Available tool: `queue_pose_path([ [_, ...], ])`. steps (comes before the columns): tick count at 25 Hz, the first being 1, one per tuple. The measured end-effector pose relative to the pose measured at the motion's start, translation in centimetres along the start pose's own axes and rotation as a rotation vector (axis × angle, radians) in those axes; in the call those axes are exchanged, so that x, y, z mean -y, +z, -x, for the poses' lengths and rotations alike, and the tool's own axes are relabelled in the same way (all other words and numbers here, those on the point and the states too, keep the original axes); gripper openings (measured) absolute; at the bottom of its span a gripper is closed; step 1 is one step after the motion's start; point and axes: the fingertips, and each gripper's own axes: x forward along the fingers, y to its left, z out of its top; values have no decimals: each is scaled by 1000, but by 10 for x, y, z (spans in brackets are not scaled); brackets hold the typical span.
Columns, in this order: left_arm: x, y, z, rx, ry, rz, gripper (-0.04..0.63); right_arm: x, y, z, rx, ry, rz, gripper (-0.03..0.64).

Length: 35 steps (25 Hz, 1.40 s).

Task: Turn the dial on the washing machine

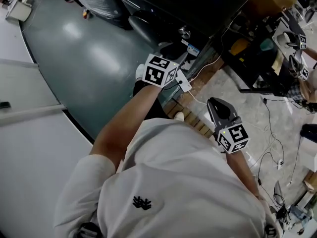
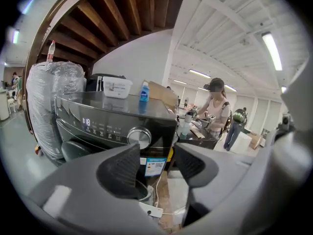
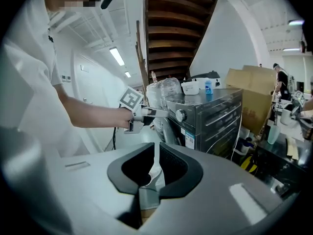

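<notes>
The dark washing machine (image 2: pixel 98 116) stands ahead, with its round silver dial (image 2: pixel 140 136) at the right end of the control panel. My left gripper (image 2: pixel 157 165) is open with nothing between its jaws. It sits just below and short of the dial, not touching it. The right gripper view shows the left gripper (image 3: pixel 164 113) held out level, a small gap from the dial (image 3: pixel 181 115). In the head view the dial (image 1: pixel 184 32) lies just beyond the left gripper (image 1: pixel 173 51). My right gripper (image 3: pixel 156 168) hangs back at my right side (image 1: pixel 218 105), shut and empty.
A blue bottle (image 2: pixel 144 91) and a white box (image 2: pixel 117 87) sit on top of the machine. A plastic-wrapped bundle (image 2: pixel 51 106) stands to its left. A person (image 2: pixel 215 106) works at a bench on the right. Cables (image 1: pixel 270 128) trail over the floor.
</notes>
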Motion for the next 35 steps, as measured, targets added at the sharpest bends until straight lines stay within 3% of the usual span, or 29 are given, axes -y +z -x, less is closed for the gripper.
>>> queue_pose_path([
  [11, -40, 1, -58, -33, 75, 33, 301, 18, 0, 4, 9, -72, -25, 15],
  [25, -51, 9, -87, -45, 79, 60, 302, 31, -6, 11, 8, -117, -61, 15],
  [30, -52, 9, -86, -65, 111, -20, 302, 32, -4, 11, 11, -119, -60, 15],
  [35, -41, 12, -85, -102, 161, -238, 302, 33, -5, 14, 13, -125, -61, 15],
])
